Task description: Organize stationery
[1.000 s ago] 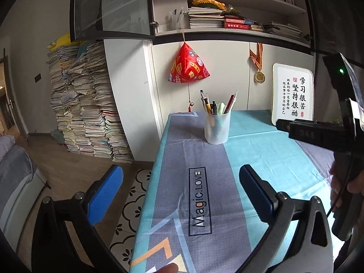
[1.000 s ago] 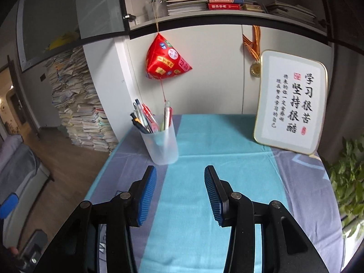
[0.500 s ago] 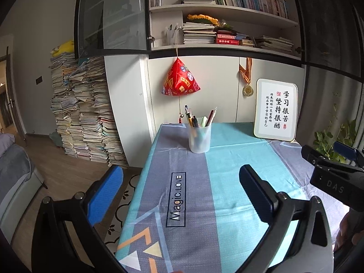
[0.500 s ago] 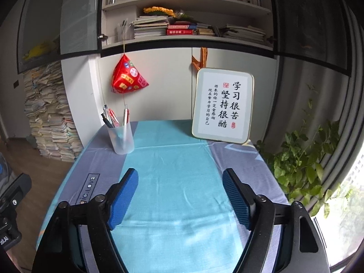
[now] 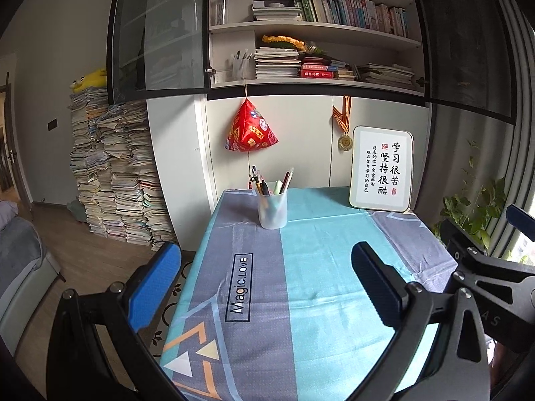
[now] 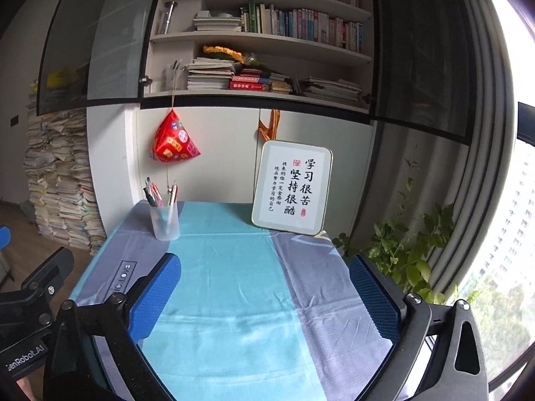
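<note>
From the left wrist view, the left gripper [image 5: 264,280] hangs above the near end of the table [image 5: 334,267], its blue pads spread wide with nothing but tablecloth between them. The translucent pen cup [image 5: 272,209] stands upright near the far edge, well apart from the gripper, with the pens [image 5: 267,185] leaning out of its rim. No loose stationery shows anywhere on the cloth, so the tidying looks finished or close to it. At the right edge of this view part of the right gripper [image 5: 485,260] juts in, close beside the left one. Any step from here is best done by keeping both tools high and clear of the cup, since a brush against the leaning pens could tip it.

From the right wrist view, the right gripper [image 6: 264,287] has its jaws wide apart and empty; they have just been opening, and only bare cloth lies between them. The cup [image 6: 164,222] sits far ahead to the left, the framed calligraphy [image 6: 292,187] leans against the wall ahead, and a potted plant [image 6: 408,254] stands off the table's right side. Retreating well probably means drawing straight back, away from frame and plant alike.
</note>
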Available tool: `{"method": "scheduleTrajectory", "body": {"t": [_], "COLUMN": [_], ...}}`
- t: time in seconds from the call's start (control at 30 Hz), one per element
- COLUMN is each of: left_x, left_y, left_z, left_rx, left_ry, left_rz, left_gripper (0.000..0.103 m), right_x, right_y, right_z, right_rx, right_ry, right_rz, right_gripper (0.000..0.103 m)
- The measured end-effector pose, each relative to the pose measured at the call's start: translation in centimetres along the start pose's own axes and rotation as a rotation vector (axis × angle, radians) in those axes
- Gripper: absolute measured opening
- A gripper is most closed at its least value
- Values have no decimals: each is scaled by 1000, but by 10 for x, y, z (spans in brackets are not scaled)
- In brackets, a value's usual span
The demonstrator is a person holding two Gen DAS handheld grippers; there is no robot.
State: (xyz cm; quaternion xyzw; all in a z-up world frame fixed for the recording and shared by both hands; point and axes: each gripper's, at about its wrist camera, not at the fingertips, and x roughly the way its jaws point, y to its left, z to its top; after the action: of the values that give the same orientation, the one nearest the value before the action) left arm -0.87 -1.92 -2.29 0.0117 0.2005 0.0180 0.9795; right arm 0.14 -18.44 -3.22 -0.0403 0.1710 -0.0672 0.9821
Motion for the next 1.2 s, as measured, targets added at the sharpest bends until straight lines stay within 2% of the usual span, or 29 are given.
{"method": "scheduleTrajectory", "body": {"t": [0.17,0.5,1.2], "left_x": [-6,-11,-7], "left_y": [3,6,12], "left_z": [0,-2,-6], "left_rx": [-13,-23,-41], "left_ry": [0,10,33], "left_rz": [14,6,3], "left_gripper": [102,102,102], "right_x": [-9,-17,-11], "right_y": [-8,-13,-18], "right_z": [2,-1,-11], "right_rx": [30,29,21], "right_ry": [-4,-2,37], "right_rz": [40,68,73], "right_gripper": [102,102,102]}}
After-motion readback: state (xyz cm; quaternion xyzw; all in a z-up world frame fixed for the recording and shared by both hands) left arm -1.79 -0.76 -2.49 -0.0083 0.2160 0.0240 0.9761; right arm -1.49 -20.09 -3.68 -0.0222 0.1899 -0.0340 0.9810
